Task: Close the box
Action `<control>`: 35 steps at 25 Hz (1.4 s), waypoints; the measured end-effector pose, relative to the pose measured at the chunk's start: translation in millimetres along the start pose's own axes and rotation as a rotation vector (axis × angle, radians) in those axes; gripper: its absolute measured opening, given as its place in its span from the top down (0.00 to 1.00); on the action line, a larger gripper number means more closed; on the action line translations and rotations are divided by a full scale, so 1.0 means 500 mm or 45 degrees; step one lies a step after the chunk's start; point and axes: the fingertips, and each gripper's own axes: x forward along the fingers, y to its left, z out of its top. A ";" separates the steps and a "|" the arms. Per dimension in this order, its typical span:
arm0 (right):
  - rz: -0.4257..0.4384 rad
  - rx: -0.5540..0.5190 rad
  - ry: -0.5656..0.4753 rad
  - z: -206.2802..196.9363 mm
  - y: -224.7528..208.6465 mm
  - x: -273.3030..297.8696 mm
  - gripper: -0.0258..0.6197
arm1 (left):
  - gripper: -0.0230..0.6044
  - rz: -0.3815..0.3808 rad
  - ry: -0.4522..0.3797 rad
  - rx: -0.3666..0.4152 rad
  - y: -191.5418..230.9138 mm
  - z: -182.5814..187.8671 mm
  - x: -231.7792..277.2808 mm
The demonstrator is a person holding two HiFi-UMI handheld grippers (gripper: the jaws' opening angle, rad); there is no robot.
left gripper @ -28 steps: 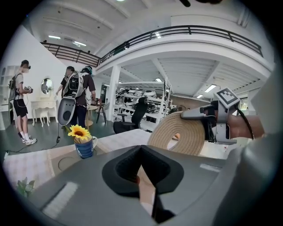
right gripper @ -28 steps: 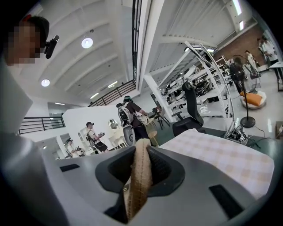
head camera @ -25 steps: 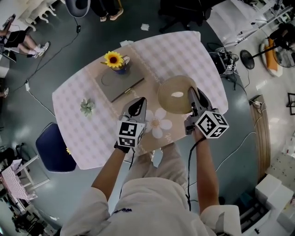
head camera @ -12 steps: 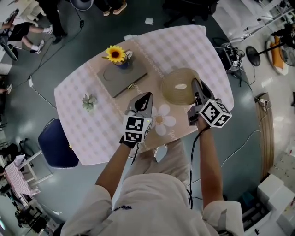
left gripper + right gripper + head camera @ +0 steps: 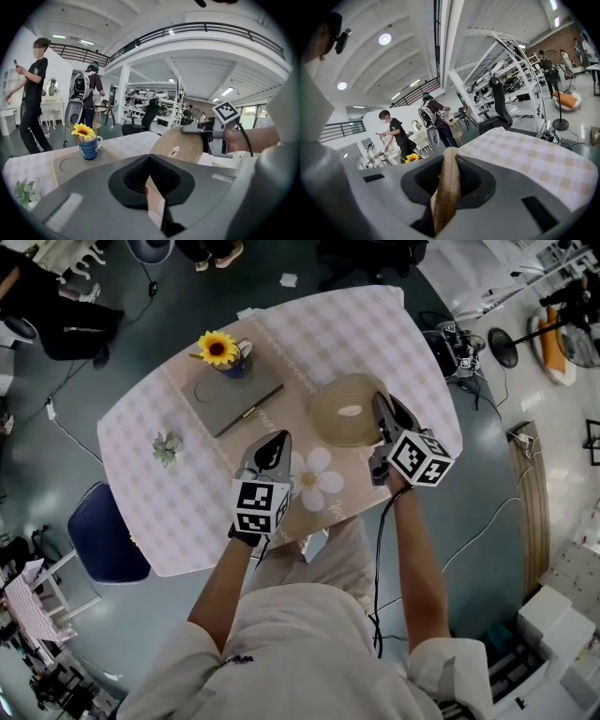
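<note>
Right gripper view shows my right claw (image 5: 449, 159) clamped on the rim of the round woven lid (image 5: 443, 206), its braided edge standing upright between the pads. From the head view, the lid sits over the right part of the checked table (image 5: 356, 324), just beyond a white flower-shaped mat (image 5: 314, 479). In the left gripper view it hangs tilted, held at its upper edge. I cannot tell whether the box body lies under it. My left claw (image 5: 277, 442) hovers above the near table edge, jaws together on nothing and well apart from the lid.

I judge the lid light and fairly stiff, with rough fibre that should not slip and little risk of breakage. The rim is the sensible hold, though a single pinch there lets the disc swing. Steadying the opposite rim with my left claw would help seat it squarely.
</note>
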 end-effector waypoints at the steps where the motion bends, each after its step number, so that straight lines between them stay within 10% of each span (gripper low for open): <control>1: -0.007 -0.035 0.007 0.001 -0.006 -0.001 0.85 | 0.96 -0.001 -0.001 0.001 -0.003 0.002 -0.001; 35: -0.106 -0.246 0.135 -0.061 -0.110 0.032 0.84 | 0.96 -0.030 0.021 0.027 -0.025 0.005 0.006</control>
